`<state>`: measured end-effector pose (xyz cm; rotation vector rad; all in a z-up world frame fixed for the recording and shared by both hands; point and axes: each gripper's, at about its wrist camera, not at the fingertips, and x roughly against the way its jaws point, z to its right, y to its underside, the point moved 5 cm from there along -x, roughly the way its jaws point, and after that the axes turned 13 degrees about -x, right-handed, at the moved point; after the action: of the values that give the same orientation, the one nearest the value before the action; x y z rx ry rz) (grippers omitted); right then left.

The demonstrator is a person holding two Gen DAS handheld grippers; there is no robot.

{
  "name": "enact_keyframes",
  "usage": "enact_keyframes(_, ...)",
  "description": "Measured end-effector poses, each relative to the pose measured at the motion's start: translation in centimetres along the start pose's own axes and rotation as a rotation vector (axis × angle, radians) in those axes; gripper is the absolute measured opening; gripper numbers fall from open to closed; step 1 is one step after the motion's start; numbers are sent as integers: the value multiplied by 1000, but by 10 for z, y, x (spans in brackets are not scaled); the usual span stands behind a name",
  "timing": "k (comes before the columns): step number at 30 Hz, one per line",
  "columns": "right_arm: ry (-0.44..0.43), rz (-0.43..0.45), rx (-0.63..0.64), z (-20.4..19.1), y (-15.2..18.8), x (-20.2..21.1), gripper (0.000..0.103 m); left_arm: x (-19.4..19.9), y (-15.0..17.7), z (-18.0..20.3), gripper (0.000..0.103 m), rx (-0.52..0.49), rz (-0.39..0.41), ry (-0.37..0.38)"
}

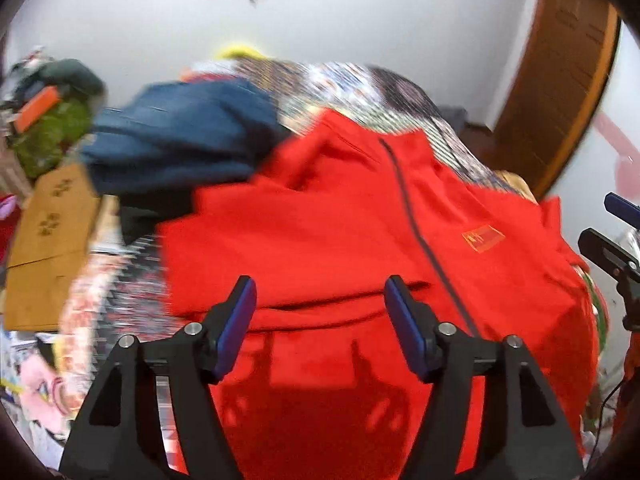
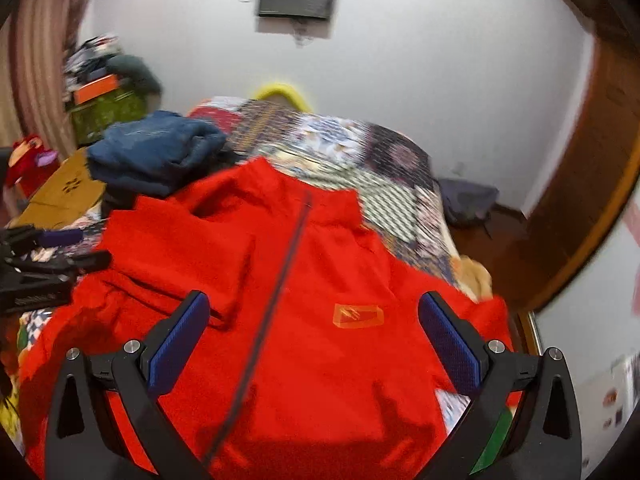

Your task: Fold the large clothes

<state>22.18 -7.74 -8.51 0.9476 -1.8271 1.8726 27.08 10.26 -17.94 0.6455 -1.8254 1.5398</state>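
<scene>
A red zip-up jacket (image 1: pixel 340 220) lies spread front-up on a patterned bed cover (image 1: pixel 360 88), with a dark zipper down the middle and an orange chest logo (image 1: pixel 482 237). My left gripper (image 1: pixel 320 292) is open and empty above the jacket's left lower part. My right gripper (image 2: pixel 314 308) is open and empty above the chest area, near the logo (image 2: pixel 357 315). The jacket (image 2: pixel 280 280) fills the right wrist view. The right gripper shows at the right edge of the left wrist view (image 1: pixel 616 236); the left gripper shows at the left edge of the right wrist view (image 2: pixel 52 256).
A folded blue garment (image 1: pixel 180 128) lies on the bed beyond the jacket's left shoulder. A cardboard box (image 1: pixel 52 240) and clutter stand at the left. A wooden door frame (image 1: pixel 560 80) is at the right. A white wall is behind the bed.
</scene>
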Motion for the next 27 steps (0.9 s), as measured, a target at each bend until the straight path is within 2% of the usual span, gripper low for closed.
enact_keyframes(5,-75,-28,113,-52,-5,-17,103,30,19,-55,70,56,44,-102)
enact_keyframes(10,-136,-102,238,-112,2,-47,103,42,51,-96,70,119,35,-162)
enact_keyframes(17,-240,-218,406,-196,25,-90,102,39,91,-133,70,213,-4,-191)
enact_keyframes(22,-239,-316,474,-229,40,-132,101,30,107,-149,70,255,-30,-199)
enact_keyframes(27,-241,-440,477,-243,53,-164,91,19,114,-155,70,282,-50,-191)
